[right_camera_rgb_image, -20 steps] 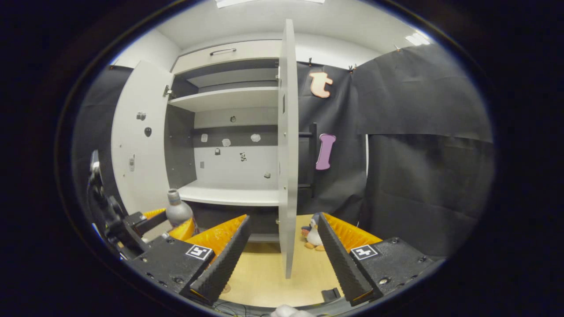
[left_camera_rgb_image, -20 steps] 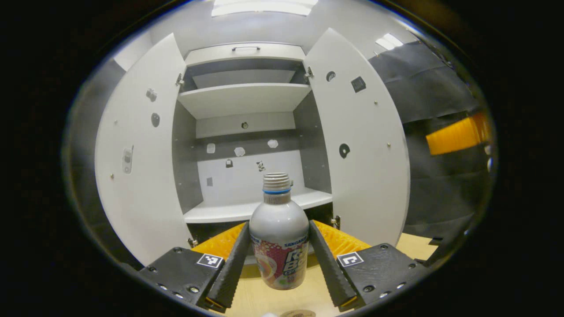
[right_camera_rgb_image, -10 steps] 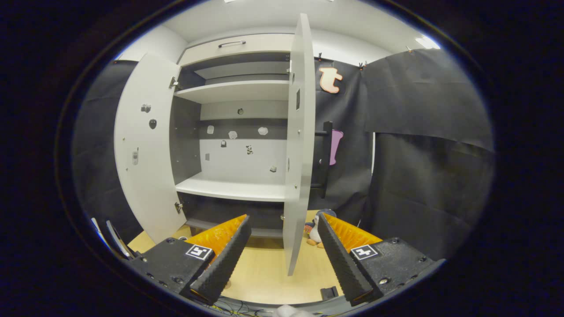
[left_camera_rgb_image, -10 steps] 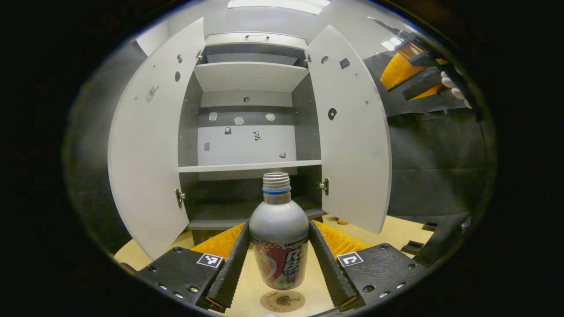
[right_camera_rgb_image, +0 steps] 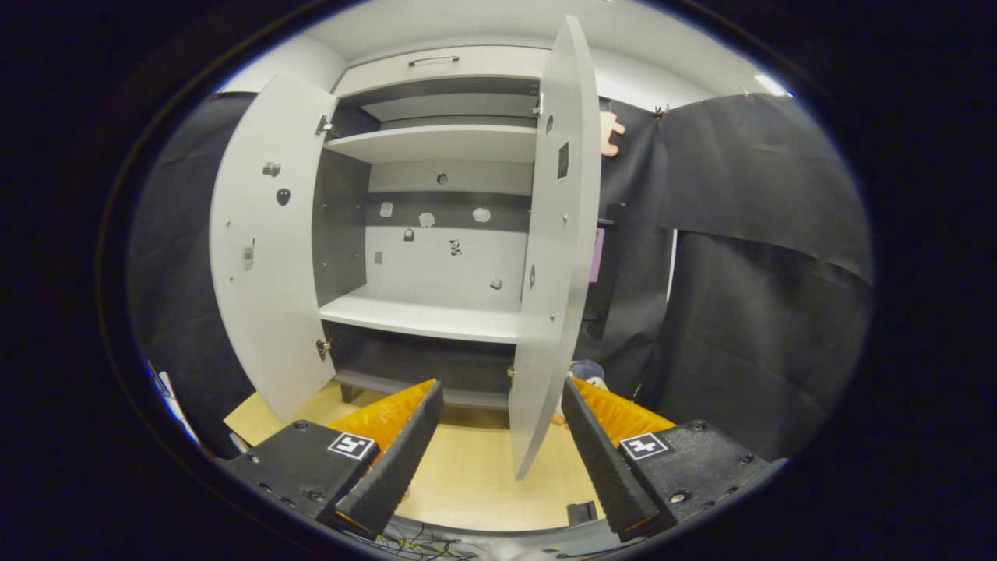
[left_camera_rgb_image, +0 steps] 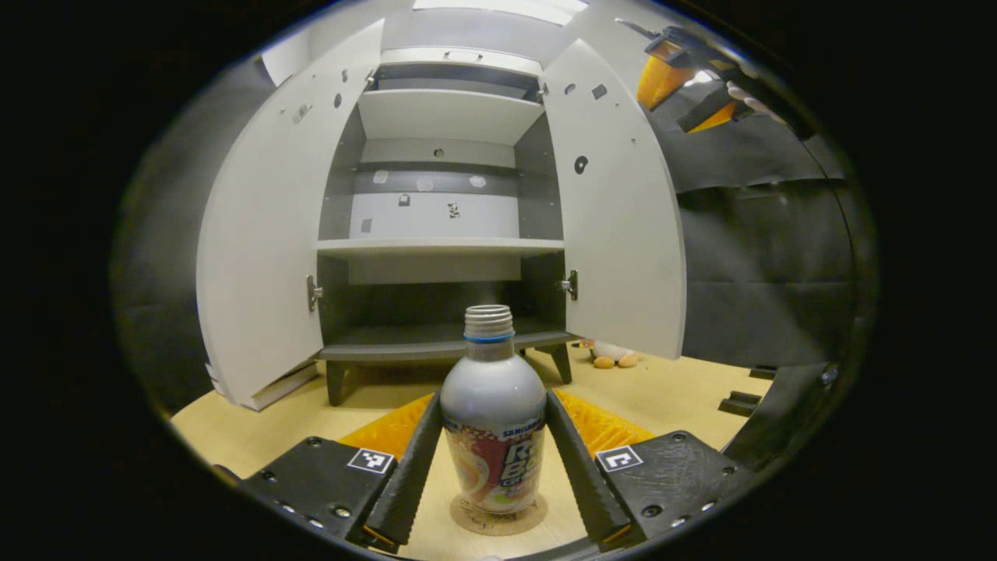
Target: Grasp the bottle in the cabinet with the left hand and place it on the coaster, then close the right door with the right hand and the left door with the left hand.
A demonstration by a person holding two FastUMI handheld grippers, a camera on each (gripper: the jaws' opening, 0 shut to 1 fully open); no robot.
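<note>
Left gripper view shows the left gripper (left_camera_rgb_image: 494, 460) clamping the capless aluminium drink bottle (left_camera_rgb_image: 493, 421) at its printed waist, lower centre, on the round coaster (left_camera_rgb_image: 498, 518); probably light, rigid, slick, dentable.

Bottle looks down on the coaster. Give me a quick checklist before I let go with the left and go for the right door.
1. Bottle sits over the coaster: ok.
2. Bottle upright: ok.
3. Bottle's full weight resting on the coaster: cannot tell.
4. Left gripper released: not ok, both fingers press the bottle.
5. Right gripper open and empty: ok.
6. Right door open, its edge ahead between the right fingers: ok.
</note>
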